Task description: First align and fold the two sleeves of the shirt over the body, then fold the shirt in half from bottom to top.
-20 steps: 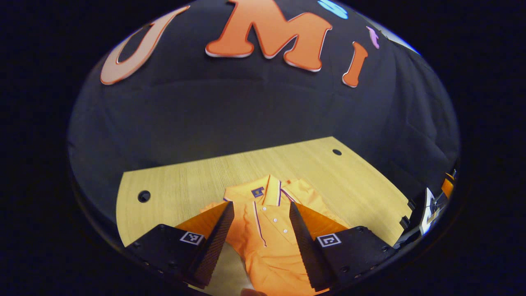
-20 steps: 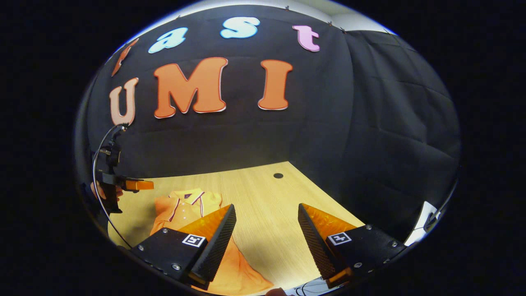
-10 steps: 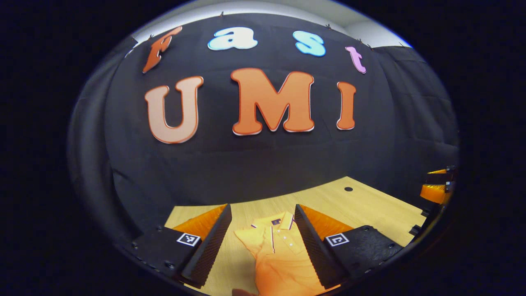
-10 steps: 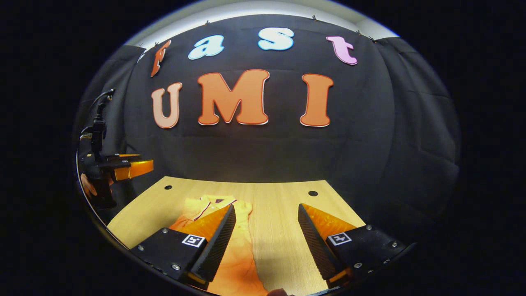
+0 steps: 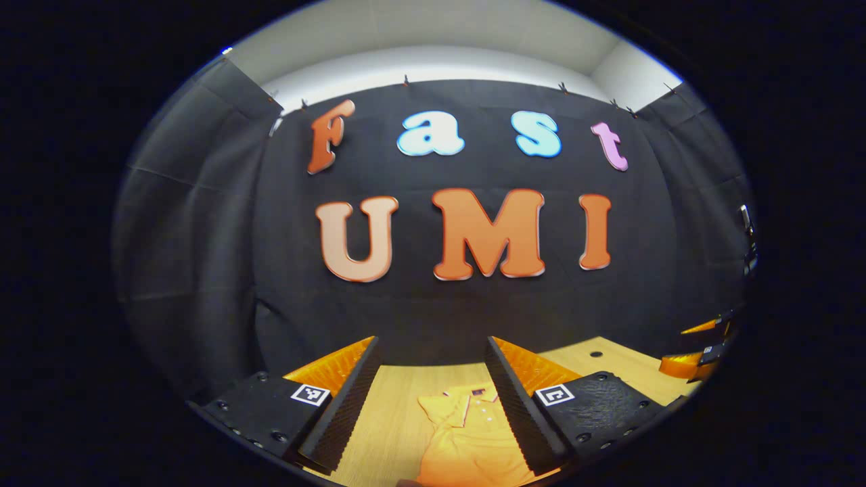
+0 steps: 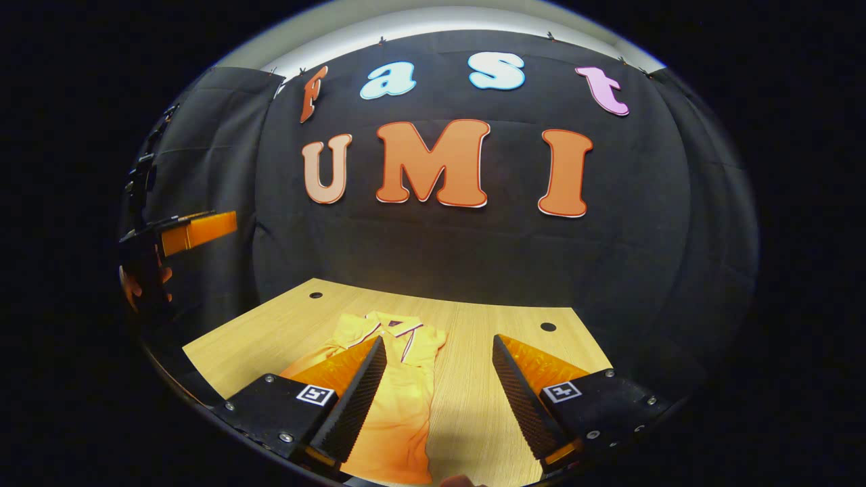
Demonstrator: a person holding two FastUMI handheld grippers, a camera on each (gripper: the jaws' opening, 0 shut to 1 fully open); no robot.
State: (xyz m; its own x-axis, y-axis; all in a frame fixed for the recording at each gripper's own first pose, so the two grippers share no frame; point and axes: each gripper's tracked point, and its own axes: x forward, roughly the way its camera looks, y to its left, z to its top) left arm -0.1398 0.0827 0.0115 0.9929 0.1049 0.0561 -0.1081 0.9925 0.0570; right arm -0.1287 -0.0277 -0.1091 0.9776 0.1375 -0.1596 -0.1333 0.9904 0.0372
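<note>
wood table (image 6: 487, 406) w/ holes | orange polo shirt (image 6: 396, 406) flat on it

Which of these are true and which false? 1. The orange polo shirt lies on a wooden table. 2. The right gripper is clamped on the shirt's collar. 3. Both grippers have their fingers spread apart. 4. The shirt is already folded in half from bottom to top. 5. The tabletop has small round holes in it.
1. True: the orange polo shirt lies on the wooden table.
2. False: the right gripper is open and hangs above the table, holding nothing.
3. True: the left gripper is open too.
4. False: the shirt lies at full length, collar at the far end.
5. True: a hole shows near the far edge.
</note>
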